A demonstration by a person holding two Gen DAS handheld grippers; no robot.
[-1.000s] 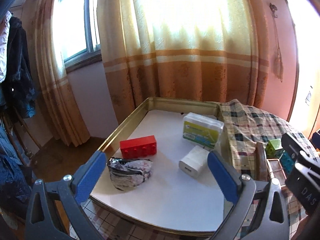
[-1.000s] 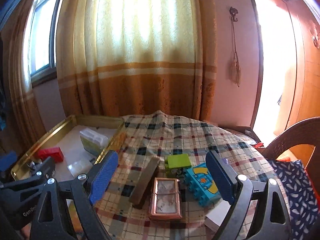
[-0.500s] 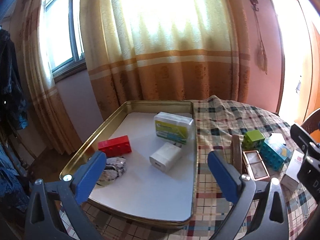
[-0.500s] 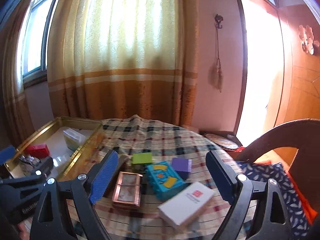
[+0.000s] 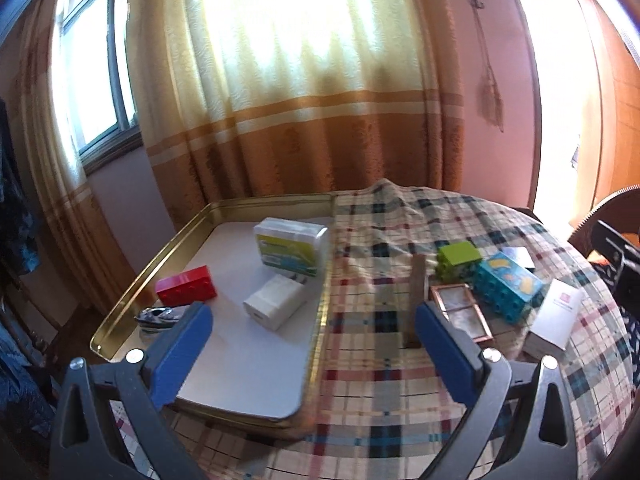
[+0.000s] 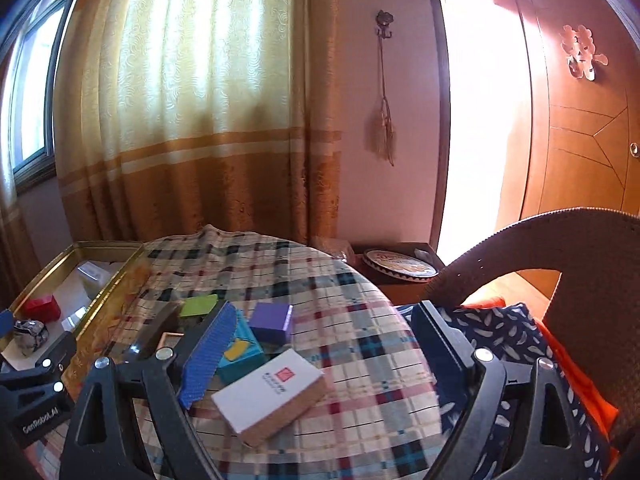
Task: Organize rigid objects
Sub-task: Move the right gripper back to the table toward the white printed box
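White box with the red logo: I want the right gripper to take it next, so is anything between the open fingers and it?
Nothing visible blocks it. The white box lies flat on the tablecloth, in front of the open right gripper. The teal block sits close behind its left side, so closing there could brush it.

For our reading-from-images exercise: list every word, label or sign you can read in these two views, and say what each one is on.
"GenRobot.AI": on the left gripper's black body, seen in the right wrist view.
White box: a red square logo with small print beneath, too small to read.
Tissue pack in the tray: green label, print blurred.
Door: a pale paper-cut ornament, perhaps a character, not legible.
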